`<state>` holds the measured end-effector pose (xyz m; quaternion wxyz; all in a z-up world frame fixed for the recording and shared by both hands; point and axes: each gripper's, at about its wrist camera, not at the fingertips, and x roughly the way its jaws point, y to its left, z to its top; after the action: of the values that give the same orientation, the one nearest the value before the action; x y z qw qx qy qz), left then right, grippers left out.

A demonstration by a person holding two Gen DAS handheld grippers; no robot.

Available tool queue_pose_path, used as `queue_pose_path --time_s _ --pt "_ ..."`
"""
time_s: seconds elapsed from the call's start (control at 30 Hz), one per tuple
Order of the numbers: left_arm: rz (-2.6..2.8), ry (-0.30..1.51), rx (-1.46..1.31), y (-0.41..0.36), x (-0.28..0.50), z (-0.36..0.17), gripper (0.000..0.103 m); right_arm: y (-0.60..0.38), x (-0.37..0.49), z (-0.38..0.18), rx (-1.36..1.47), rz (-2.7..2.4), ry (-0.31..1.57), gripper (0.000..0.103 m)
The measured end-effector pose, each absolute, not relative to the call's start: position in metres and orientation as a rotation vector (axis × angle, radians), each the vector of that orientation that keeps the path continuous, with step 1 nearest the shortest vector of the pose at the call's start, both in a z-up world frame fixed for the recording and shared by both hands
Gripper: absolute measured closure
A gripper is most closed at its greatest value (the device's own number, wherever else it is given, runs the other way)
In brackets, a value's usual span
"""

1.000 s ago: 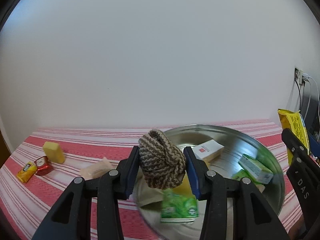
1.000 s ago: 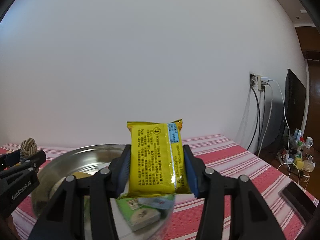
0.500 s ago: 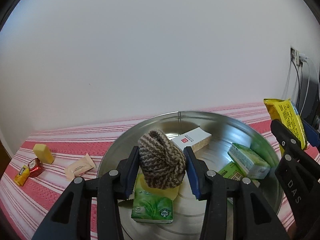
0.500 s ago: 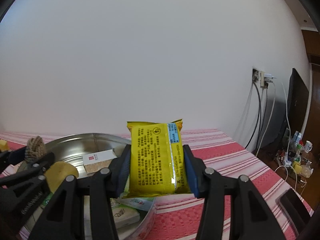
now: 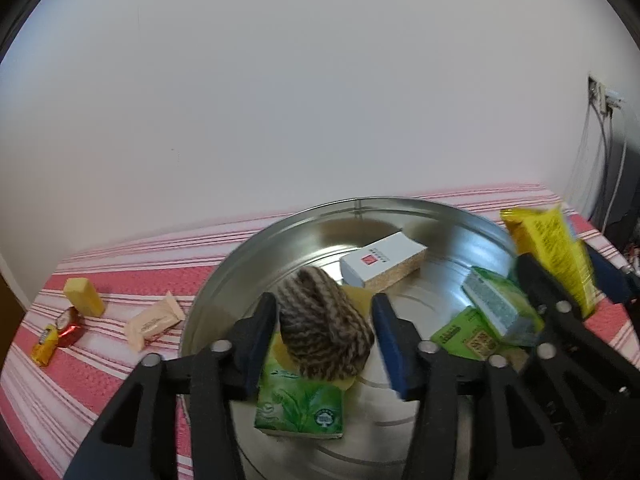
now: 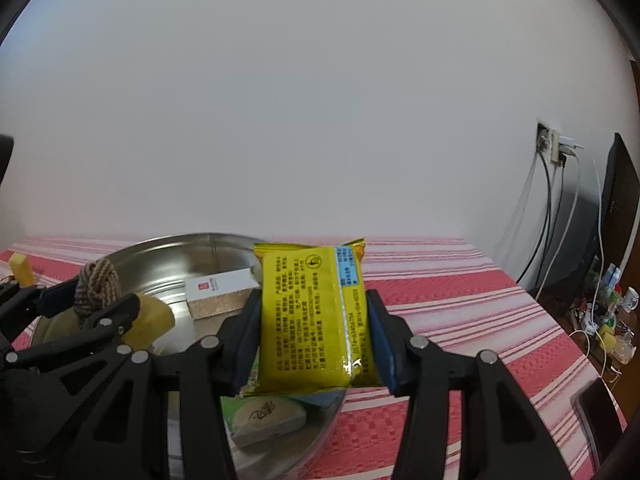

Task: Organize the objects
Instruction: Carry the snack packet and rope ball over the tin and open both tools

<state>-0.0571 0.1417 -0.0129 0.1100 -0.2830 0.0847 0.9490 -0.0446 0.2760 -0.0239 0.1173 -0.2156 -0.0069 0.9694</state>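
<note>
Two claws hang over the metal basin [image 5: 224, 276]: the left claw [image 5: 324, 344] has just been opening, its jaws apart from the striped yarn bundle [image 5: 324, 332] between them. The right claw [image 6: 312, 336] clamps a yellow packet [image 6: 312, 316] above the basin's rim.

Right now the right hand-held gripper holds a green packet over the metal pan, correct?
Not green: the packet clamped in the right hand-held gripper is yellow, as the right wrist view shows. It does sit over the metal pan.

Packet [image 6: 312, 316] print too small, perhaps
</note>
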Motion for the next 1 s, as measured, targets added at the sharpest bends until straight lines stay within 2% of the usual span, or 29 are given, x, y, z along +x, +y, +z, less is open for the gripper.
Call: queue_pose_path --time_s 0.07,0.2,0.23,0.33,1.0 --pt "2.843 0.252 -0.840 0.137 -0.057 -0.010 0.029 0.276 -0.043 -0.025 -0.629 2.843 -0.012 0.047" --pt "2.870 0.150 -0.836 0.121 -0.062 -0.006 0.010 0.287 -0.032 -0.020 -0.508 2.767 0.037 0.003" --pt "2.866 0.118 -0.835 0.118 -0.061 -0.005 0.010 0.291 -0.027 -0.018 -0.467 2.773 0.081 0.000" --pt "2.861 0.059 -0.806 0.111 -0.057 -0.004 0.010 0.298 -0.016 -0.014 -0.368 2.816 0.193 0.000" --pt "2.981 0.078 -0.723 0.065 -0.049 -0.003 0.010 0.280 -0.009 -0.014 -0.273 2.791 0.119 0.000"
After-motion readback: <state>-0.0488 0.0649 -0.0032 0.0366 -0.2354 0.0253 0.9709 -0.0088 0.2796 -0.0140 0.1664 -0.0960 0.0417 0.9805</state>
